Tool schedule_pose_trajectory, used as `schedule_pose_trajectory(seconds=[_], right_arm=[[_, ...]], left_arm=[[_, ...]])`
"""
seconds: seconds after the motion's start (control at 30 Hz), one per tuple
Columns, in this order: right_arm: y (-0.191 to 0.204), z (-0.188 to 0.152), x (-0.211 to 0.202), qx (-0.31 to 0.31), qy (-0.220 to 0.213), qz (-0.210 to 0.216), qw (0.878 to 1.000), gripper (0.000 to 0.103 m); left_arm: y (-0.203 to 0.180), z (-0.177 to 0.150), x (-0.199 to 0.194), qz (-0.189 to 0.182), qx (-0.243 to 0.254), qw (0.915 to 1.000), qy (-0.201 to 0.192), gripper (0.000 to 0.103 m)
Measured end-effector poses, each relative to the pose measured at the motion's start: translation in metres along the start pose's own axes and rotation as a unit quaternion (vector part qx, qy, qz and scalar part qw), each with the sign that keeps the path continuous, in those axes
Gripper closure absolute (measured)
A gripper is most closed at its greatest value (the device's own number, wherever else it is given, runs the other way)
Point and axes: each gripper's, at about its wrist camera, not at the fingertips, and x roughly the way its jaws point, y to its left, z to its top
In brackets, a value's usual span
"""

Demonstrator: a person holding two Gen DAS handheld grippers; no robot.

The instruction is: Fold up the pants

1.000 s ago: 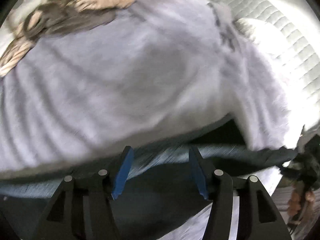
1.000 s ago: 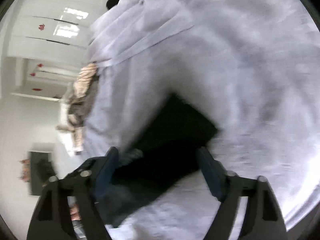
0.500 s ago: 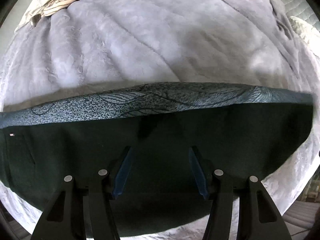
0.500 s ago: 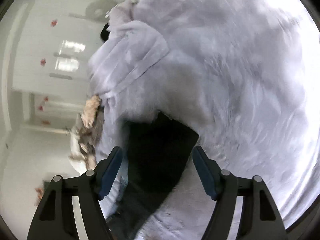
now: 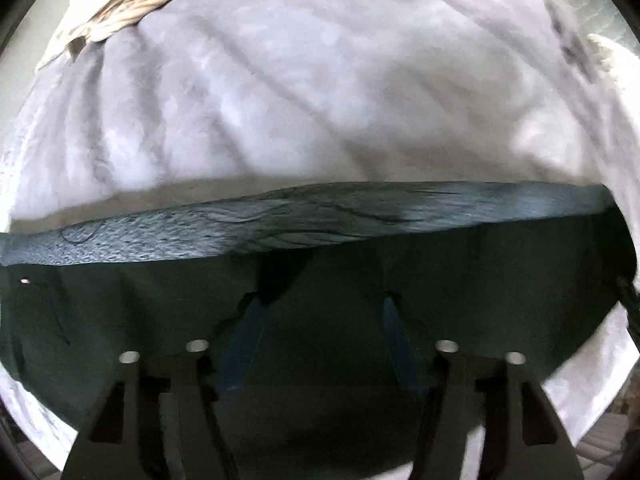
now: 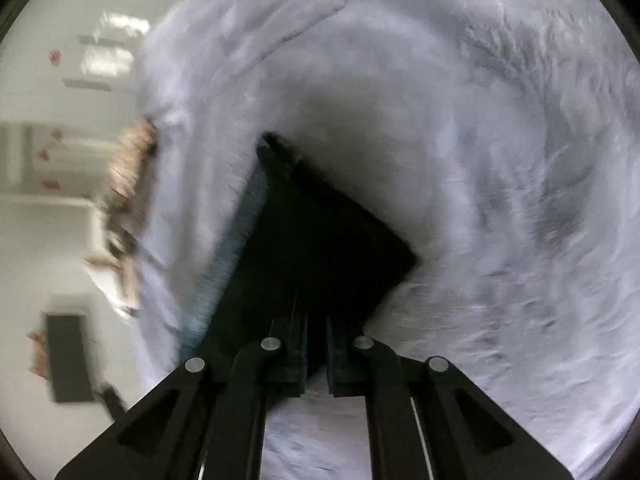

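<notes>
Dark pants (image 5: 320, 360) lie flat on the grey fleece blanket (image 5: 320, 100), patterned waistband (image 5: 320, 220) on the far side from the left gripper (image 5: 316, 320). Half a second back the right gripper (image 6: 316, 344) was wide over the cloth; now its jaws are pinched together at the near edge of the pants, seemingly nipping fabric, though the dark hides the contact. The left jaws are opening over the cloth, pressing nothing. Likely a corner grab to start the next fold
</notes>
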Motion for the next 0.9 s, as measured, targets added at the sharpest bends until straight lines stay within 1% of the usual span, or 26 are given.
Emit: schedule_pose_trajectory(seconds=[0.03,0.07,0.1,0.13,0.2,0.23,0.27,0.3,0.37,0.4,0.43,0.47,0.5,0.53,0.57,0.67,0.7,0.77,0.8,0.83,0.87,0.9], right_arm=[[-0.004,0.0,0.009,-0.005,0.022,-0.036,0.999,0.092],[-0.009,-0.001,0.016,-0.002,0.042,-0.054,0.998,0.082],[-0.012,-0.002,0.015,0.005,0.047,-0.06,0.997,0.071],[-0.009,-0.004,0.005,0.003,0.033,-0.068,0.997,0.069],[0.003,-0.009,-0.014,-0.029,0.001,-0.09,0.996,0.067],[0.018,-0.014,-0.028,-0.068,-0.027,-0.091,0.993,0.066],[0.027,-0.015,-0.033,-0.092,-0.035,-0.086,0.991,0.066],[0.044,-0.017,-0.033,-0.133,-0.036,-0.081,0.987,0.066],[0.064,-0.015,-0.02,-0.179,-0.023,-0.083,0.98,0.066],[0.073,-0.012,-0.006,-0.195,-0.012,-0.09,0.977,0.066],[0.078,-0.007,0.015,-0.201,0.007,-0.099,0.975,0.064],[0.077,-0.003,0.027,-0.201,0.019,-0.108,0.973,0.061],[0.075,0.003,0.045,-0.204,0.03,-0.127,0.97,0.062],[0.073,0.007,0.051,-0.203,0.028,-0.133,0.97,0.062],[0.073,0.013,0.053,-0.197,0.016,-0.135,0.971,0.062],[0.075,0.023,0.035,-0.169,-0.015,-0.141,0.975,0.06],[0.077,0.023,0.028,-0.161,-0.015,-0.133,0.978,0.059],[0.084,0.013,0.02,-0.159,0.003,-0.088,0.983,0.058],[0.089,0.005,0.018,-0.162,0.02,-0.058,0.985,0.058],[0.096,-0.012,0.017,-0.165,0.049,-0.021,0.985,0.058],[0.103,-0.025,0.02,-0.166,0.067,0.0,0.984,0.058],[0.111,-0.046,0.024,-0.166,0.094,0.027,0.981,0.058]], left_arm=[[0.006,0.002,0.007,-0.001,-0.01,0.9999,0.011,0.034],[0.011,0.004,0.007,-0.003,-0.018,0.9997,0.015,0.034],[0.014,0.006,0.001,-0.002,-0.02,0.9997,0.011,0.034],[0.017,0.005,-0.006,-0.001,-0.018,0.9998,0.0,0.034],[0.021,0.002,-0.02,0.0,-0.016,0.9998,-0.014,0.034],[0.026,0.002,-0.026,0.001,-0.016,0.9996,-0.023,0.034],[0.029,0.004,-0.028,0.005,-0.017,0.9995,-0.028,0.034],[0.028,0.005,-0.028,0.009,-0.017,0.9994,-0.029,0.034],[0.029,0.014,-0.011,0.023,-0.023,0.9992,-0.025,0.034],[0.023,0.021,-0.002,0.026,-0.026,0.9991,-0.022,0.034],[0.021,0.028,0.012,0.037,-0.027,0.9988,-0.017,0.033],[0.017,0.033,0.024,0.049,-0.023,0.9984,-0.015,0.027],[0.015,0.039,0.032,0.069,-0.021,0.9971,-0.025,0.023],[0.013,0.044,0.034,0.076,-0.021,0.9963,-0.033,0.02],[0.013,0.051,0.034,0.076,-0.018,0.9964,-0.033,0.02],[0.027,0.062,0.022,0.072,-0.024,0.9965,-0.034,0.02],[0.037,0.06,0.01,0.075,-0.025,0.996,-0.043,0.02],[0.052,0.05,-0.003,0.076,-0.024,0.9955,-0.051,0.02],[0.062,0.044,-0.011,0.078,-0.023,0.9954,-0.052,0.02],[0.076,0.034,-0.019,0.085,-0.023,0.9948,-0.052,0.02],[0.082,0.022,-0.023,0.094,-0.024,0.994,-0.051,0.02],[0.101,0.008,-0.03,0.106,-0.028,0.9929,-0.047,0.02]])
